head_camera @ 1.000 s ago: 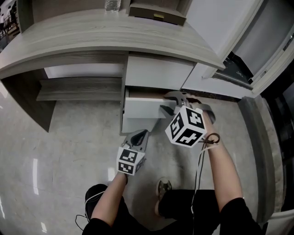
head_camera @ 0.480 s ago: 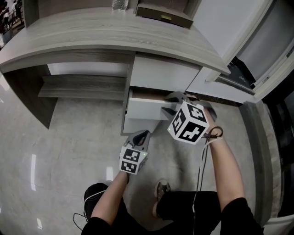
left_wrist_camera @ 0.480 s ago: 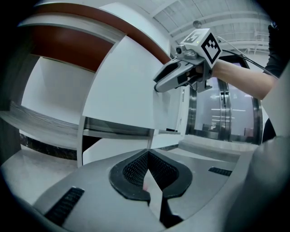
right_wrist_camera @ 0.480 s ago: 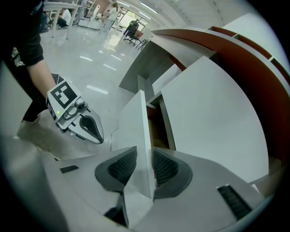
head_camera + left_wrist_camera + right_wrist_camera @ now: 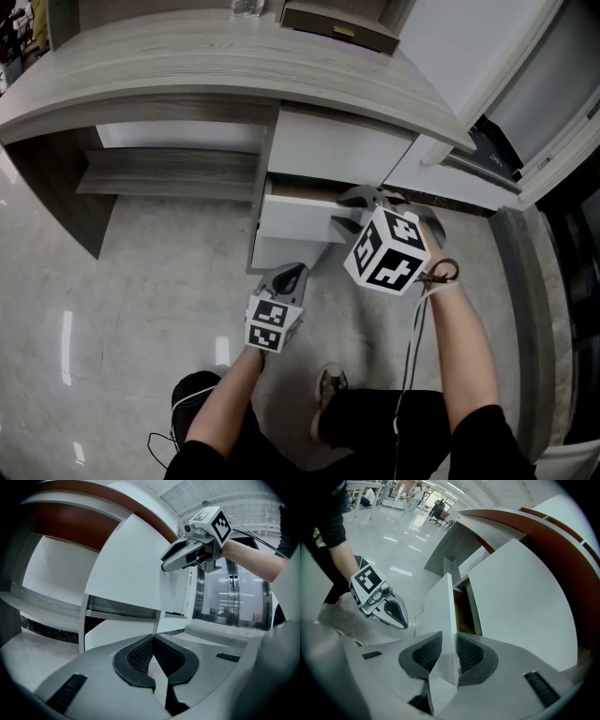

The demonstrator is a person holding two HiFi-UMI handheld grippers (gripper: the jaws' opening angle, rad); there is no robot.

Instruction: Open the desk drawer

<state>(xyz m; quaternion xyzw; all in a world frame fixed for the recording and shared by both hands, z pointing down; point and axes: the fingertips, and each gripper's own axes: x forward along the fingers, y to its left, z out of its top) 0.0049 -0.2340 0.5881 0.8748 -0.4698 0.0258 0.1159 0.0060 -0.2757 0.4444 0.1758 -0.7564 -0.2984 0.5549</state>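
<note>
The white drawer front (image 5: 291, 217) of the lower desk drawer stands pulled out a little from the cabinet, a dark gap behind it. My right gripper (image 5: 349, 212) sits over its right top edge. In the right gripper view the drawer front (image 5: 446, 611) runs edge-on between the jaws of my right gripper (image 5: 449, 638), which are closing, both pads against it. My left gripper (image 5: 292, 276) hangs shut and empty above the floor in front of the drawer. In the left gripper view, my left gripper's (image 5: 153, 638) jaws meet with nothing between them.
A closed upper drawer (image 5: 337, 145) sits under the curved wooden desk top (image 5: 187, 56). A low wooden shelf (image 5: 169, 175) lies under the desk at left. A white cabinet panel (image 5: 441, 183) stands right of the drawers. The person's shoe (image 5: 330, 382) rests on the glossy floor.
The right gripper's jaws have drawn in a little on the drawer front. Both hands stay about where they were, and the drawer looks unmoved.
</note>
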